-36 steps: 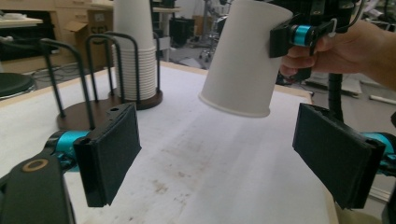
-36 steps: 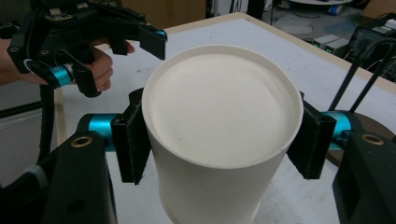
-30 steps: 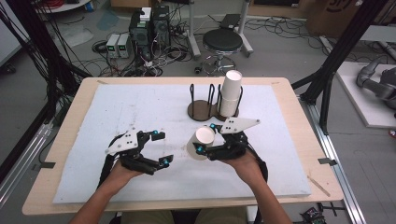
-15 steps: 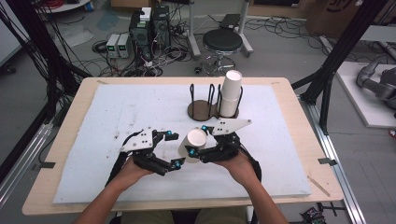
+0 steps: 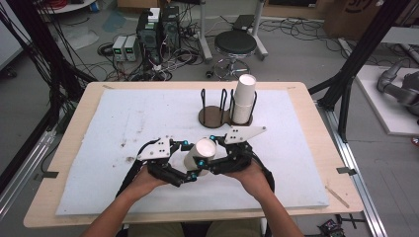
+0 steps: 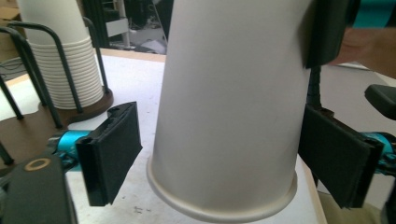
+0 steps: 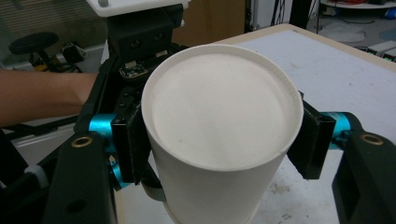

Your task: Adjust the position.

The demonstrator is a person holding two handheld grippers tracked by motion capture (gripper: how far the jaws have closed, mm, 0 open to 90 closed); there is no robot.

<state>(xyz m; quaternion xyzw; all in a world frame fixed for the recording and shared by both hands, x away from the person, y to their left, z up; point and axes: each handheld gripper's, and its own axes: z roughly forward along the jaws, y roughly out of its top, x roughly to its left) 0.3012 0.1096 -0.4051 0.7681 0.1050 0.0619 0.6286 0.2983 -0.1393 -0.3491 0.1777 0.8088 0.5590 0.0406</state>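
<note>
the right gripper [image 5: 206, 157] clamps a white paper cup [image 5: 198, 155] upside down above the near middle of the white mat [image 5: 123, 118], base tilted up. the left gripper [image 5: 187, 163] brackets the cup's rim end; its jaws have just been closing, yet a gap remains at the left pad [image 6: 112, 151]. far behind, a cup stack [image 5: 243, 98] stands in a wire holder [image 5: 213, 111].

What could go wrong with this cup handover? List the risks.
1. The right hand-held gripper pinches the cup upside down near its closed end; squeezing harder could dent the thin wall.
2. The left hand-held gripper has just been closing around the rim end, pads not yet touching; if the right lets go early, the cup drops.
3. A pull sideways could swing it toward the cup stack in the rack.
</note>
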